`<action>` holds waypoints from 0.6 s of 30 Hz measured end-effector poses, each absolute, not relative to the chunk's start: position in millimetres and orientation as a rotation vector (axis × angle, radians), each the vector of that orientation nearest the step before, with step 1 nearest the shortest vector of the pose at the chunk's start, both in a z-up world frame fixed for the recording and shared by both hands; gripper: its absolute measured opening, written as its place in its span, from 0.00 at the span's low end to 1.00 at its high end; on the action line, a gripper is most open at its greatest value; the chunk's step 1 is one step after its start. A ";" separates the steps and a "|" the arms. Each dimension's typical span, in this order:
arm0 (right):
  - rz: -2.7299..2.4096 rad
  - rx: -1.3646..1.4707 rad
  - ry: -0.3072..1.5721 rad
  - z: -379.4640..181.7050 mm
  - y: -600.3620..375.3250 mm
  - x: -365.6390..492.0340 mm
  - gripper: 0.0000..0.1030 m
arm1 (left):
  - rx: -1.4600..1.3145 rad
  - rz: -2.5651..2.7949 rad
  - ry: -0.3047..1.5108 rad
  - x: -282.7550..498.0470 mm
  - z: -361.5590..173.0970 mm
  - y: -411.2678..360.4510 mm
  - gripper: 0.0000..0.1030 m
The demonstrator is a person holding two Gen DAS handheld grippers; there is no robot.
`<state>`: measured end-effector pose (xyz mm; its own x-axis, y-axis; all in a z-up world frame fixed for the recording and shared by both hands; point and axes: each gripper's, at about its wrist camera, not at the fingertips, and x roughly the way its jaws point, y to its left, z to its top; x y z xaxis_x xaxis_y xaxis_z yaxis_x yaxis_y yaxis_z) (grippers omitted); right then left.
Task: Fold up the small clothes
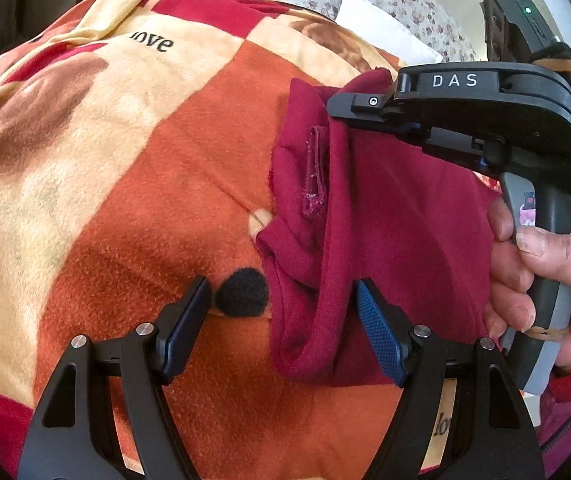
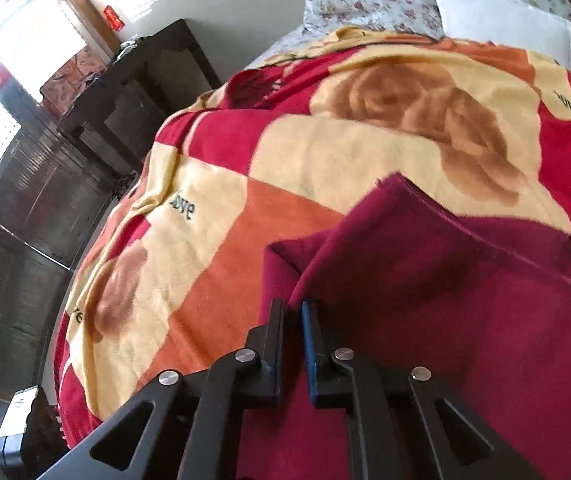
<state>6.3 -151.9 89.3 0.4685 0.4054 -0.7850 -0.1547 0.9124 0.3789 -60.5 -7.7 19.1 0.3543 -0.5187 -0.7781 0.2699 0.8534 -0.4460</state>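
Lying crumpled on a patterned blanket (image 1: 133,168), dark red garment (image 1: 385,220), partly between the wide-open fingers of the left hand-held gripper (image 1: 283,320), gripping nothing. Pinching the garment's far corner: right hand-held gripper (image 2: 293,320), fingers nearly closed on a fold of cloth. Beyond both, a white pillow (image 2: 505,24).

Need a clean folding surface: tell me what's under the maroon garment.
The maroon garment lies on a patterned fleece blanket. Whatever is beneath its folded layers is covered.
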 end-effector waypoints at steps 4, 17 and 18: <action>0.341 0.265 1.061 76.9 -147.9 11.2 0.06 | -0.255 -0.507 1.096 -62.9 19.9 -8.5 0.73; 0.237 0.228 1.105 95.6 -165.5 2.8 0.51 | -0.259 -0.506 1.091 -60.7 19.3 -13.8 0.73; 0.235 0.223 1.098 96.5 -164.1 3.3 0.51 | -0.259 -0.507 1.090 -61.1 19.2 -13.4 0.73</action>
